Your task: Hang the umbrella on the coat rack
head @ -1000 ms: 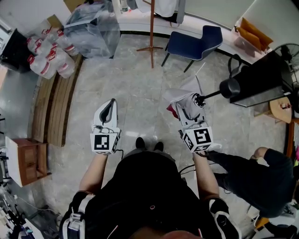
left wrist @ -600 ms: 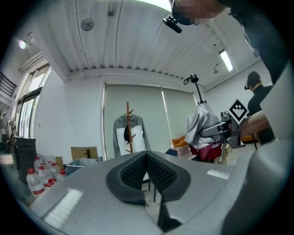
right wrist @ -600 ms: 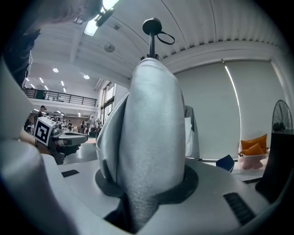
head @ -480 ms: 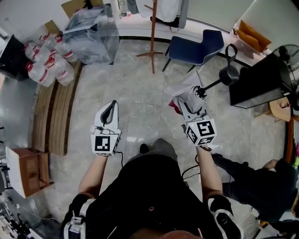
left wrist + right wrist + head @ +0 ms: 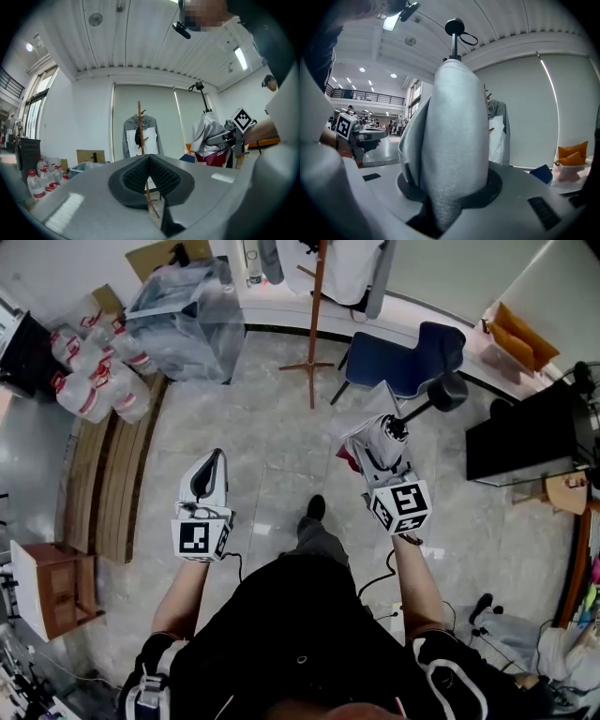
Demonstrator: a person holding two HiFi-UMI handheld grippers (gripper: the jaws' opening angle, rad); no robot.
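My right gripper (image 5: pixel 383 448) is shut on a folded grey umbrella (image 5: pixel 452 140) with a red lining; its black handle (image 5: pixel 447 390) with a loop points up and to the right. The wooden coat rack (image 5: pixel 317 310) stands ahead at the wall, with a grey and white jacket (image 5: pixel 139 136) hanging on it. My left gripper (image 5: pixel 208 478) is shut with nothing between its pads (image 5: pixel 149 174). From the left gripper view the rack's pole (image 5: pixel 140 126) rises straight ahead and the umbrella (image 5: pixel 210 138) shows at the right.
A blue chair (image 5: pixel 412 353) stands right of the rack. A clear plastic bin (image 5: pixel 183 306) and several water bottles (image 5: pixel 89 381) sit at the left, near a wooden bench (image 5: pixel 105 460). A dark cabinet (image 5: pixel 525 427) is at the right.
The person has stepped forward, so the coat rack and chair are nearer. Both grippers stay shut, the right one still on the umbrella. The crouching person at the right has left the view.
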